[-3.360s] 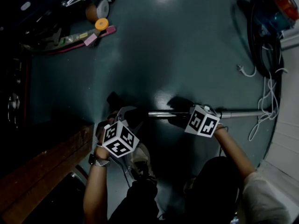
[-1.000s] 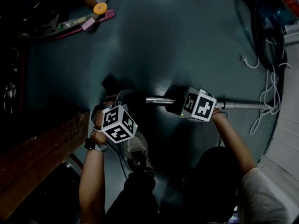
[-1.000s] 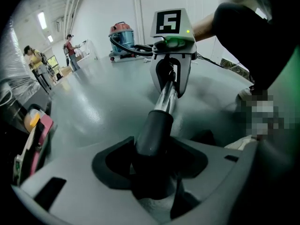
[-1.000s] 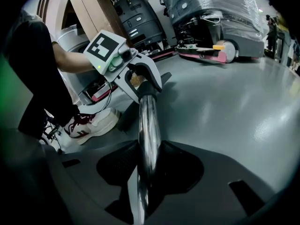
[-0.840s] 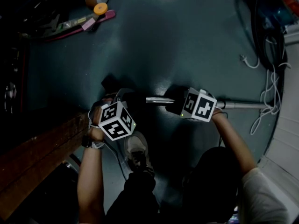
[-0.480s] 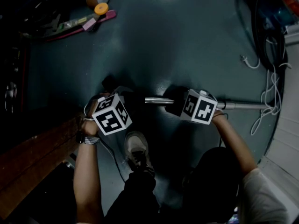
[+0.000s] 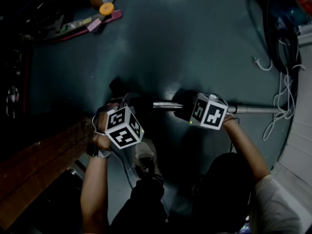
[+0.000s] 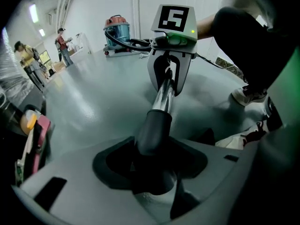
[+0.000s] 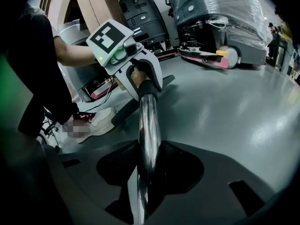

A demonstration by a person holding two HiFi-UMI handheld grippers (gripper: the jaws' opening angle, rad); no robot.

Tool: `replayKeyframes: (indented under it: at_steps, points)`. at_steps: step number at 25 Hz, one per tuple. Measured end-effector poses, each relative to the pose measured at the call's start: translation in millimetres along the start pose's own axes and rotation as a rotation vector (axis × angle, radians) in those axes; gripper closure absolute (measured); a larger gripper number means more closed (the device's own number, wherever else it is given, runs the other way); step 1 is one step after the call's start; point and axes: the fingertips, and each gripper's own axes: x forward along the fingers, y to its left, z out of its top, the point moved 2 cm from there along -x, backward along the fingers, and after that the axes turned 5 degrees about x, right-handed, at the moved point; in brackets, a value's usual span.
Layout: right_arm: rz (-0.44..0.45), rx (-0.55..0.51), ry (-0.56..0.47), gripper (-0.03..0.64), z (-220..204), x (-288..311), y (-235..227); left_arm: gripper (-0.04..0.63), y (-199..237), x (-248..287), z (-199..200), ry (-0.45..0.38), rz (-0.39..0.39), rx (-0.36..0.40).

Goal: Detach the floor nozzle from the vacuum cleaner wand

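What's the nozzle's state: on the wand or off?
On. In the left gripper view the chrome wand runs straight into the nozzle's dark neck, with no gap between them.

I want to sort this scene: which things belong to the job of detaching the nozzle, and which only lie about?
Job: shiny metal wand, held by the right hand-held gripper; dark plastic nozzle neck, held by the left hand-held gripper.
Lying about: orange round disc; pink block; white loose cable; brown wooden plank.
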Motion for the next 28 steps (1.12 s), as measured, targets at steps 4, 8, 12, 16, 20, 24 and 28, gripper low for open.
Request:
replayKeyframes:
  at_steps: [4,8,12,16,20,24,28]
  points:
    - [0.001,0.018,-0.005,0.456,-0.4,-0.3,-2.9,0.373,4.0,0.8,1.3,-0.031,0.09,0.002]
    - [-0.01,0.026,-0.009,0.455,0.0,-0.9,-5.2,0.368,7.4,3.1,3.1,-0.007,0.128,0.0]
    - [-0.022,0.005,-0.026,0.454,5.6,-1.7,-3.3,0.371,6.6,3.2,0.7,0.014,0.1,-0.02]
    - [-0.055,-0.027,-0.056,0.454,9.9,-5.1,-4.4,0.373,9.1,-1.3,1.6,0.007,0.058,-0.029]
    - [-0.06,-0.042,-0.075,0.456,17.3,-6.6,-1.0,0.379,9.6,-7.1,-0.1,0.016,0.004,-0.011]
    - [-0.102,-0.123,-0.052,0.456,21.0,-6.8,-1.3,0.382,10.4,-12.0,-2.9,0.027,-0.063,-0.011]
    - [-0.13,-0.144,-0.039,0.457,22.8,-8.8,-1.9,0.385,12.2,-14.3,-2.2,0.036,-0.12,-0.01]
